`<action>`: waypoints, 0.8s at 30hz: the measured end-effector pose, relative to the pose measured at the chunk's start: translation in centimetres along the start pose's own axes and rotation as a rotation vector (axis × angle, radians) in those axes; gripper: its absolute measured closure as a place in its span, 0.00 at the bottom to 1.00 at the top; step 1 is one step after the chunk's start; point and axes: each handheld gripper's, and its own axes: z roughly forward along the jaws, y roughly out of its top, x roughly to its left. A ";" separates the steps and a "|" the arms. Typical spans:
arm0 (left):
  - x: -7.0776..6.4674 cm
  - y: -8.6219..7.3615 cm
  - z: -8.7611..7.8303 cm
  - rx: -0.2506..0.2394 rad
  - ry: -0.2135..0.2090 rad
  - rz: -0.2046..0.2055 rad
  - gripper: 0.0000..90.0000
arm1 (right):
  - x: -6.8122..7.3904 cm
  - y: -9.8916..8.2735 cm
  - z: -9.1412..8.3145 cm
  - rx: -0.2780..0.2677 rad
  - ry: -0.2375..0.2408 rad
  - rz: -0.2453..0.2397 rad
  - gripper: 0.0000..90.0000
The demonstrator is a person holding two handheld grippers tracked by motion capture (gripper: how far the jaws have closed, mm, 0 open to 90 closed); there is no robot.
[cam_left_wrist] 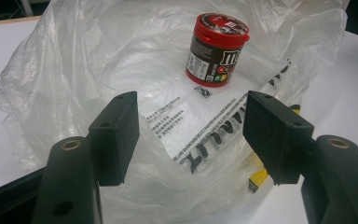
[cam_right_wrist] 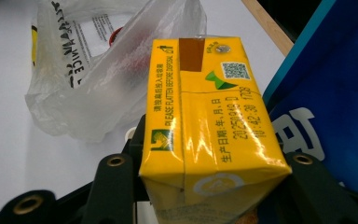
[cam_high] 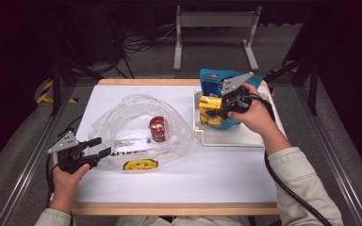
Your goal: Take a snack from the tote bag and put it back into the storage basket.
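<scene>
A yellow drink carton is clamped between the jaws of my right gripper, just above the left end of a white tray. A blue pouch stands right behind the carton. On the left half of the table lies a clear plastic bag with a red-lidded candy can upright inside it. My left gripper sits at the bag's near left edge, jaws wide apart over the printed film, pads not pressing on it.
The white table top has a wooden rim at front and back. A yellow smiley print marks the bag's near edge. Beyond the table stand a metal frame and loose cables on the floor.
</scene>
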 end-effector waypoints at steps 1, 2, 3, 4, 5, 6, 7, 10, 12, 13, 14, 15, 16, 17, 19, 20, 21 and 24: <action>0.0 0.0 0.0 0.000 0.000 0.000 0.41 | 0.0 -0.2 0.1 0.001 0.003 -0.001 0.62; 0.0 0.0 0.0 0.000 0.000 0.000 0.41 | 0.0 -0.2 0.1 0.001 0.003 -0.001 0.62; 0.0 0.0 0.0 -0.003 -0.001 -0.001 0.41 | 0.0 -0.4 0.3 0.002 0.007 -0.002 0.62; 0.0 0.0 0.0 -0.002 -0.001 -0.001 0.41 | 0.0 -0.4 0.3 0.002 0.007 -0.002 0.62; 0.0 0.0 0.0 0.000 -0.001 0.003 0.41 | 0.1 -0.5 0.4 -0.001 0.009 -0.002 0.62; 0.0 0.0 0.0 0.000 -0.001 0.003 0.41 | 0.1 -0.7 0.5 -0.004 0.009 -0.002 0.62; 0.0 0.0 0.0 0.000 -0.002 0.003 0.41 | 0.1 -0.8 0.5 -0.005 0.010 -0.002 0.62; 0.0 0.0 0.0 0.000 -0.002 -0.001 0.41 | 0.2 -1.2 0.9 0.000 0.014 0.001 0.62; 0.0 0.0 0.0 0.000 -0.002 -0.001 0.41 | 0.2 -1.5 1.2 0.004 0.015 0.001 0.62; 0.0 0.0 0.0 0.000 -0.002 -0.002 0.41 | 0.2 -1.6 1.3 0.007 0.016 0.005 0.62; 0.0 0.0 0.0 0.000 -0.002 -0.002 0.41 | 0.2 -1.8 1.4 0.008 0.018 0.008 0.62; 0.0 0.0 0.0 0.001 -0.002 -0.002 0.41 | 0.2 -1.9 1.6 0.008 0.020 0.010 0.62; 0.0 0.0 0.0 0.001 -0.003 -0.003 0.41 | 0.3 -2.2 1.8 0.012 0.022 0.017 0.62; 0.0 0.0 0.0 0.000 -0.003 -0.002 0.41 | 0.3 -2.3 1.9 0.014 0.023 0.020 0.62; 0.0 0.0 0.0 0.002 -0.003 0.001 0.41 | 0.4 -2.6 2.3 0.019 0.026 0.023 0.62; 0.0 0.0 0.1 0.002 -0.003 0.000 0.41 | 0.4 -2.8 2.4 0.021 0.028 0.024 0.62; 0.0 0.0 0.0 0.002 -0.003 0.000 0.41 | 0.3 -2.9 2.6 0.021 0.031 0.027 0.62; 0.0 0.0 0.0 0.001 -0.003 0.000 0.41 | 0.3 -3.2 2.9 0.027 0.034 0.033 0.62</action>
